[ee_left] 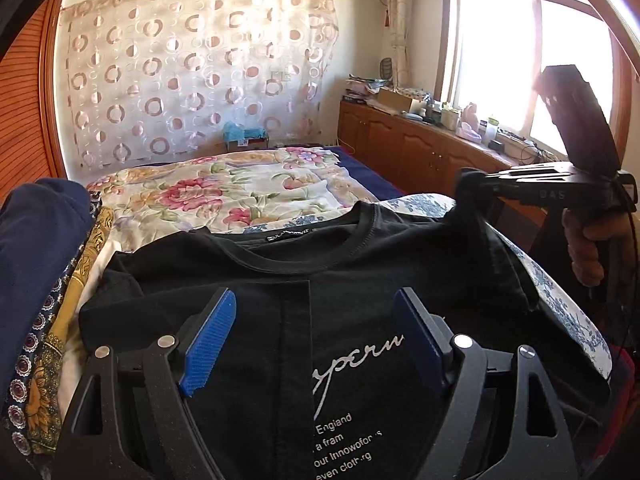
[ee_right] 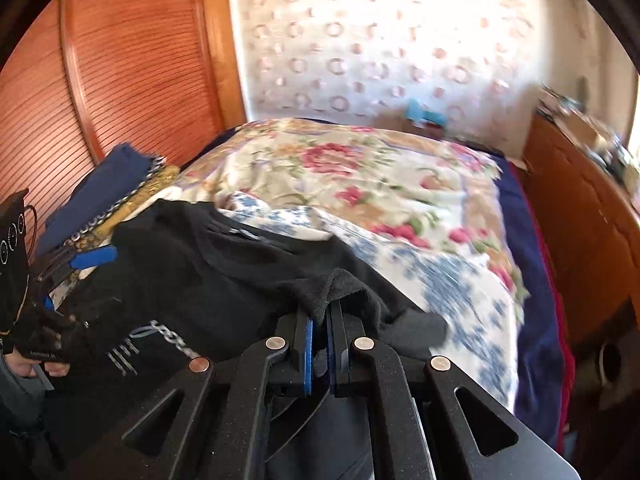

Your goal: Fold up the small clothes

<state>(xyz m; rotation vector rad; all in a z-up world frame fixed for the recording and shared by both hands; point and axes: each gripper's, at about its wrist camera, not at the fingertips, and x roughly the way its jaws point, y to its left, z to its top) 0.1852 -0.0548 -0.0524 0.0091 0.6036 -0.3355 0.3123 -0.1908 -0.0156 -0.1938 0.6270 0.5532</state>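
A black T-shirt [ee_left: 360,280] with white lettering lies on the bed, its left side folded over the middle. My left gripper [ee_left: 316,320] is open, its blue pads spread just above the shirt's chest. My right gripper [ee_right: 320,316] is shut on the shirt's right sleeve edge [ee_right: 340,284] and holds it lifted. In the left wrist view the right gripper [ee_left: 468,184] shows at the right with the black cloth [ee_left: 480,224] hanging from it. The left gripper [ee_right: 92,258] shows at the left of the right wrist view.
The bed carries a floral quilt [ee_left: 240,192] and a blue-and-white sheet [ee_right: 440,272]. Folded dark blue and patterned cloths [ee_left: 44,264] are piled at the left. A wooden wardrobe [ee_right: 120,60] stands left, a cluttered wooden cabinet [ee_left: 420,144] under the window right.
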